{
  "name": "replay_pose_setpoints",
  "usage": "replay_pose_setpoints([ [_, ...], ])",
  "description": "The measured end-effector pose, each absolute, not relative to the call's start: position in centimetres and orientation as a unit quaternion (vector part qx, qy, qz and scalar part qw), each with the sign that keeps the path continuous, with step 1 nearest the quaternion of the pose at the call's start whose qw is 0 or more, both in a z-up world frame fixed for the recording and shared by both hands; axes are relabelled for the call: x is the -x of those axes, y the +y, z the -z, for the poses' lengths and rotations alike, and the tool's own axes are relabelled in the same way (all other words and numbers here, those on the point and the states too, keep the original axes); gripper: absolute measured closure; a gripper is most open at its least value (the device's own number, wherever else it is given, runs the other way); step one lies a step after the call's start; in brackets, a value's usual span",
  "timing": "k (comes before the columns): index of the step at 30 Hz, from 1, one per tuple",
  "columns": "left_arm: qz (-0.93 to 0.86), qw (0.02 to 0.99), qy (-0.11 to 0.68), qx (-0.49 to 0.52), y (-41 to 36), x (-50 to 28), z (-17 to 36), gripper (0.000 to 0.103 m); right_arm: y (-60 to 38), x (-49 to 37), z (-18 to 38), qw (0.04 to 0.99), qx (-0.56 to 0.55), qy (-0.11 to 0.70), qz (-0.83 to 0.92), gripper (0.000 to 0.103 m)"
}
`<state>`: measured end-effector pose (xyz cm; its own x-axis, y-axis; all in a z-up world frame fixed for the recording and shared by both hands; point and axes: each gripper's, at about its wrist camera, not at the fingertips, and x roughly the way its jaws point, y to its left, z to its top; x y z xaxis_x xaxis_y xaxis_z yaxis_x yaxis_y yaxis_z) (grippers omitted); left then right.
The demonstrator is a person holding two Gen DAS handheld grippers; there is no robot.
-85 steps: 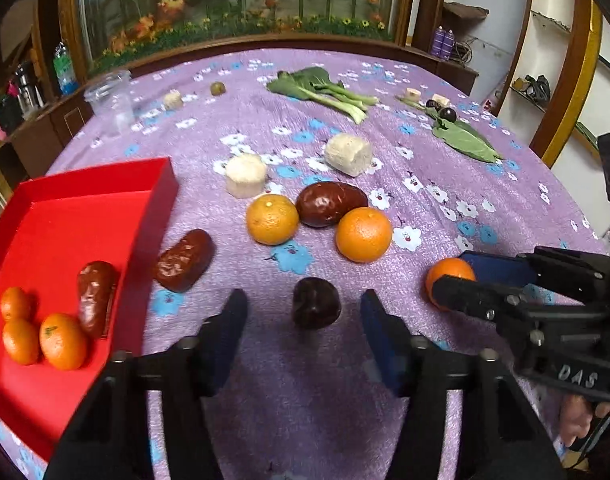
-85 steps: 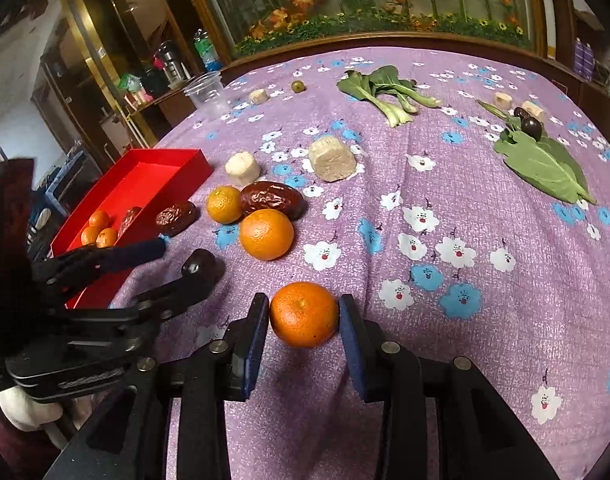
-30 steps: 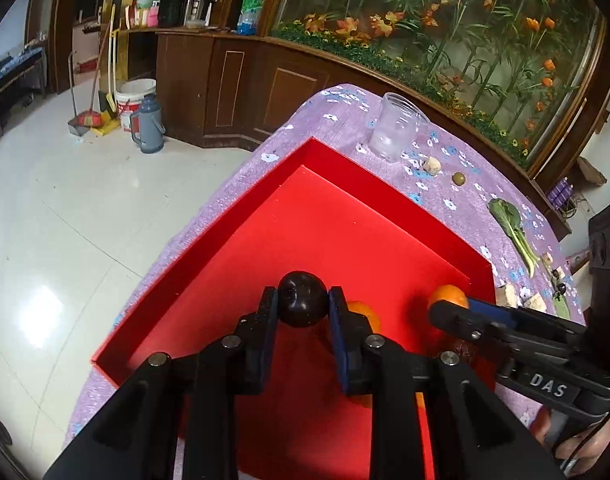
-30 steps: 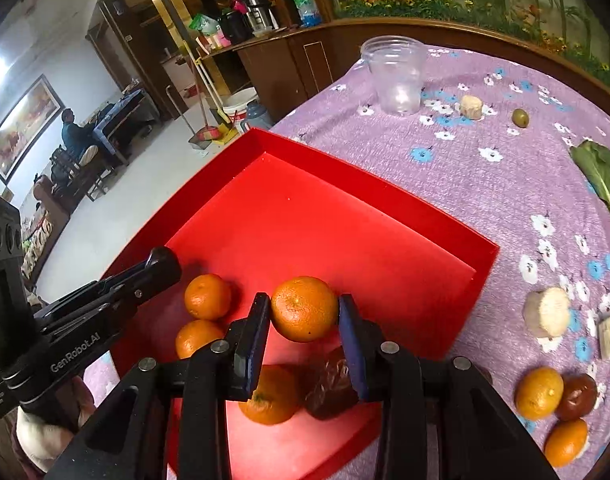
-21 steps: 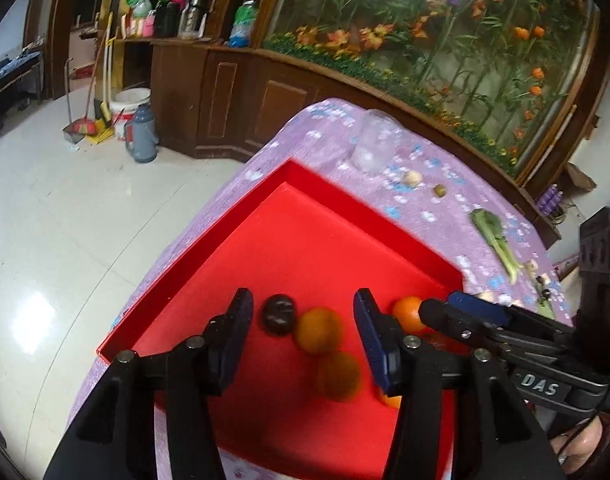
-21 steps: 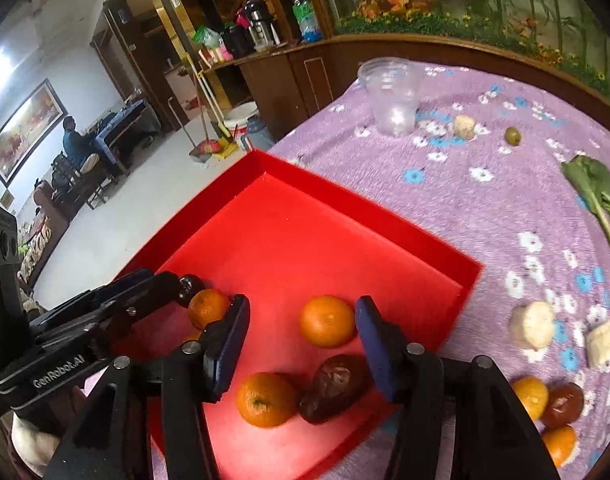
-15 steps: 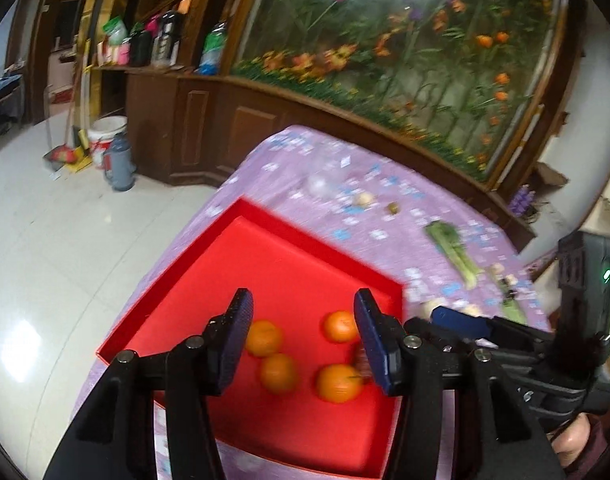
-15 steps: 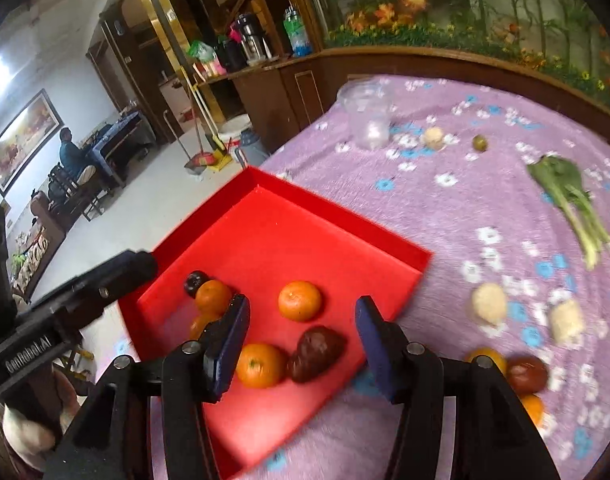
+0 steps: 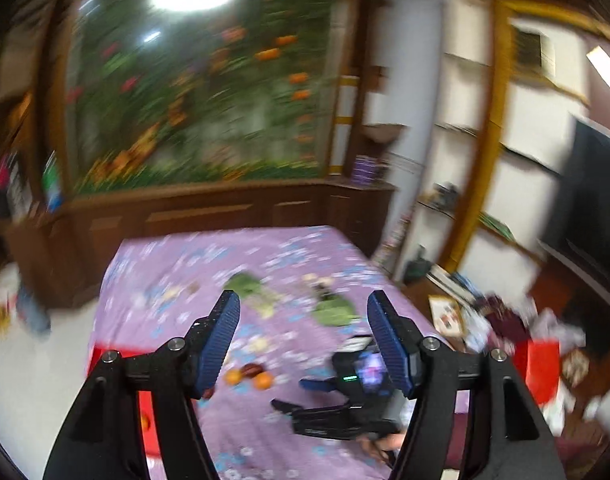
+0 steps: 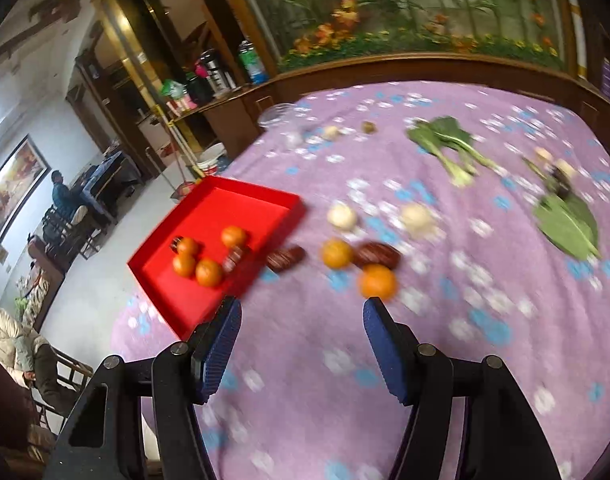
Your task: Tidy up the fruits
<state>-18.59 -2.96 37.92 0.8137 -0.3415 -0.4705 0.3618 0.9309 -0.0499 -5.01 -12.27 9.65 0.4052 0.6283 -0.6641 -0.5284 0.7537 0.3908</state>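
Above purple table (image 10: 445,340): left gripper (image 9: 305,340), right gripper (image 10: 299,338) both spread wide, apparently empty.

The left gripper (image 9: 303,334) is held high, jaws spread wide with nothing between them. The right gripper (image 10: 301,336) is likewise wide apart and empty; from the left wrist view it (image 9: 337,404) sits lower, to the right.

A: The tablecloth (image 10: 445,360)?
B: Purple, with white and blue flowers.
A: The tray (image 10: 209,216) at left?
B: Red, holding orange fruits (image 10: 209,272) and dark brown ones.
A: Far right?
B: Green leaves (image 10: 567,224). Gripper pads (image 10: 219,340) are blue, ribbed.
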Motion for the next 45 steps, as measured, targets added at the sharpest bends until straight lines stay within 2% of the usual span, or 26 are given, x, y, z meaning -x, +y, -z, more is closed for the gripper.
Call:
replay_pose_setpoints([
  [3, 0.219, 0.943, 0.232, -0.090, -9.4, 21.3, -39.8, 0.037, -15.8, 5.8, -9.1, 0.840, -0.071, 0.430, -0.323, 0.035],
  [7, 0.251, 0.921, 0.239, -0.179, -15.2, 23.4, -39.0, 0.037, -19.6, 6.0, -9.0, 0.848, -0.079, 0.438, -0.288, 0.035],
  [10, 0.243, 0.918, 0.265, -0.168, -15.1, 23.1, -38.6, 0.037, -21.6, 6.2, -9.6, 0.856, -0.081, 0.431, -0.275, 0.035],
  [17, 0.216, 0.925, 0.260, -0.174, -11.9, 23.9, -38.6, 0.037, -22.9, 7.2, -11.7, 0.865, -0.068, 0.427, -0.254, 0.033],
  [21, 0.164, 0.938, 0.268, -0.143, -6.9, 22.1, -39.1, 0.037, -23.8, 7.7, -16.5, 0.890, -0.057, 0.387, -0.235, 0.033],
  [24, 0.119, 0.955, 0.245, -0.116, -3.1, 19.8, -40.6, 0.036, -24.6, 7.6, -22.3, 0.917, -0.032, 0.337, -0.209, 0.032],
  [26, 0.094, 0.964, 0.227, -0.103, -1.3, 18.5, -41.3, 0.024, -24.8, 6.9, -26.4, 0.931, -0.017, 0.305, -0.198, 0.027],
  [30, 0.077, 0.966, 0.233, -0.076, 1.2, 14.2, -38.6, 0.019, -23.9, 4.9, -30.7, 0.942, 0.001, 0.269, -0.199, 0.018],
  [32, 0.097, 0.960, 0.259, -0.049, 2.6, 11.6, -35.0, 0.018, -22.6, 3.2, -29.1, 0.936, -0.003, 0.279, -0.216, 0.018],
  [35, 0.112, 0.944, 0.310, 0.001, 4.5, 7.1, -27.3, 0.018, -20.4, 0.2, -22.4, 0.905, -0.035, 0.339, -0.255, 0.018],
  [37, 0.115, 0.930, 0.348, 0.040, 5.4, 4.3, -21.6, 0.019, -18.3, -1.4, -16.6, 0.879, -0.046, 0.384, -0.281, 0.027],
  [39, 0.111, 0.907, 0.396, 0.085, 6.7, 1.6, -15.5, 0.029, -16.4, -2.4, -11.9, 0.852, -0.052, 0.424, -0.304, 0.049],
  [40, 0.112, 0.893, 0.422, 0.109, 7.2, 0.3, -12.7, 0.048, -15.1, -2.9, -9.0, 0.834, -0.054, 0.449, -0.317, 0.051],
  [41, 0.116, 0.880, 0.441, 0.129, 7.3, -0.6, -10.7, 0.061, -14.4, -3.0, -7.4, 0.827, -0.054, 0.457, -0.323, 0.053],
  [45, 0.104, 0.857, 0.483, 0.148, 7.3, -2.9, -5.1, 0.061, -11.8, -3.3, -3.7, 0.820, -0.032, 0.459, -0.342, 0.053],
])
